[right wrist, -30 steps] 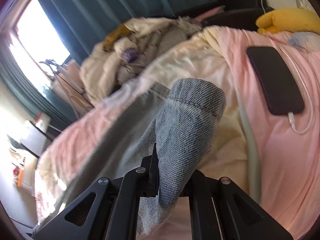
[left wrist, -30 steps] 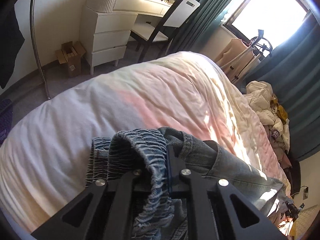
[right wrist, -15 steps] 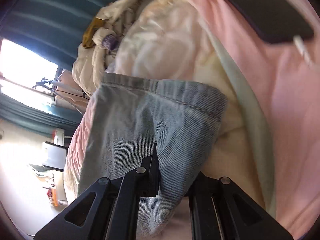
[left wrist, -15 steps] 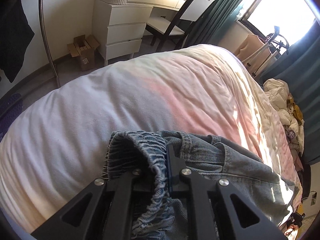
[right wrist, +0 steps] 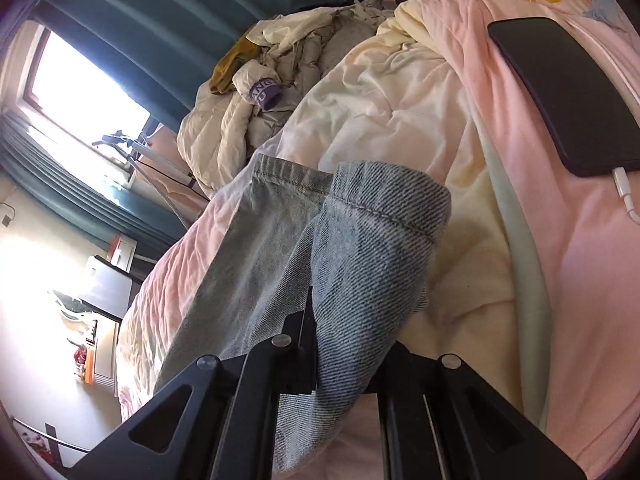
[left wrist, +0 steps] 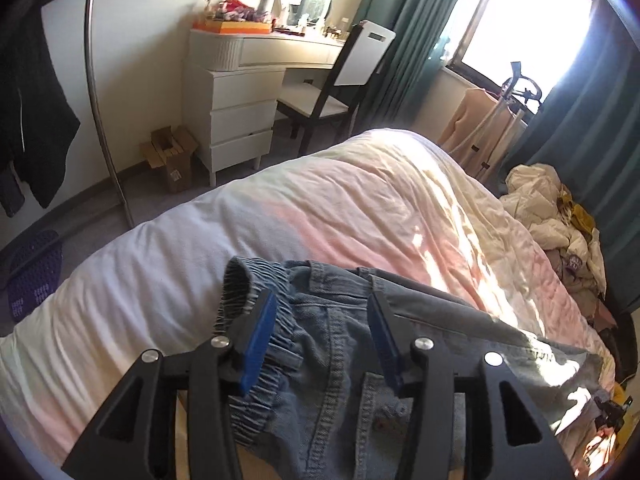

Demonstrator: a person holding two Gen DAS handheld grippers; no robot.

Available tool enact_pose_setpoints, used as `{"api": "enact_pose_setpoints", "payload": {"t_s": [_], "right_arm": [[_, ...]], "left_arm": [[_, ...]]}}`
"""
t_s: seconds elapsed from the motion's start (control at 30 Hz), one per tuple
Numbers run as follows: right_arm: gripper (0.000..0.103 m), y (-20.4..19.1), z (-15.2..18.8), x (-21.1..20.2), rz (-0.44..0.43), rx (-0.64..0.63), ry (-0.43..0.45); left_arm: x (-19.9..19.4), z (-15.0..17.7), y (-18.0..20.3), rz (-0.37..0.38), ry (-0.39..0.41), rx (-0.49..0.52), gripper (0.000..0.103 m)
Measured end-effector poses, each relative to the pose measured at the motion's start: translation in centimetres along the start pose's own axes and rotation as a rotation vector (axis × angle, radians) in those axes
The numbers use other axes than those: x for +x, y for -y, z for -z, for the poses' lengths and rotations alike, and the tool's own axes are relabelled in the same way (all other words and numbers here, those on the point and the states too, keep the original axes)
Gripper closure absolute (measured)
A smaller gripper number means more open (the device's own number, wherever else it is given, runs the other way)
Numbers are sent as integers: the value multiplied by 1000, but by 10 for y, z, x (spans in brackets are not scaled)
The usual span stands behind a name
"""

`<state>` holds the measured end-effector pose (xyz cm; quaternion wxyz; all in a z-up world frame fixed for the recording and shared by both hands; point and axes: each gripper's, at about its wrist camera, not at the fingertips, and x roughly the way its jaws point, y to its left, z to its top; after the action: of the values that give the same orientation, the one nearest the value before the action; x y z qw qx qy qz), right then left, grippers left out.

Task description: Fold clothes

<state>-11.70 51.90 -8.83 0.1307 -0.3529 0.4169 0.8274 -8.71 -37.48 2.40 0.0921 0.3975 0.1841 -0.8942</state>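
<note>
From the left wrist view, the left tongs (left wrist: 322,334) are opening, blue pads apart, with the elastic waistband of the faded blue denim jeans (left wrist: 332,360) lying between them, untouched by either pad. The jeans rest on the rumpled pink and cream duvet (left wrist: 304,208) of the bed; their lower part is cut off by the frame edge and the black tong arms.

From the right wrist view, the right tongs (right wrist: 348,344) are clenched on a hemmed leg end of the jeans (right wrist: 376,252) — the pads are buried in cloth. A black rectangular phone (right wrist: 560,92) with a white cable lies on the duvet (right wrist: 580,280), well apart.
</note>
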Motion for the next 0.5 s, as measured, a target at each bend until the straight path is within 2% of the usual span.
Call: {"api": "enact_pose_setpoints", "payload": {"t_s": [0.3,0.5], "right_arm": [[97,2,6,-6,3,-34,3],[97,6,5,-3,8,-12,-1]], "left_arm": [[15,37,139,133,-16,94,55],[44,78,230,149,-72,183,55]]}}
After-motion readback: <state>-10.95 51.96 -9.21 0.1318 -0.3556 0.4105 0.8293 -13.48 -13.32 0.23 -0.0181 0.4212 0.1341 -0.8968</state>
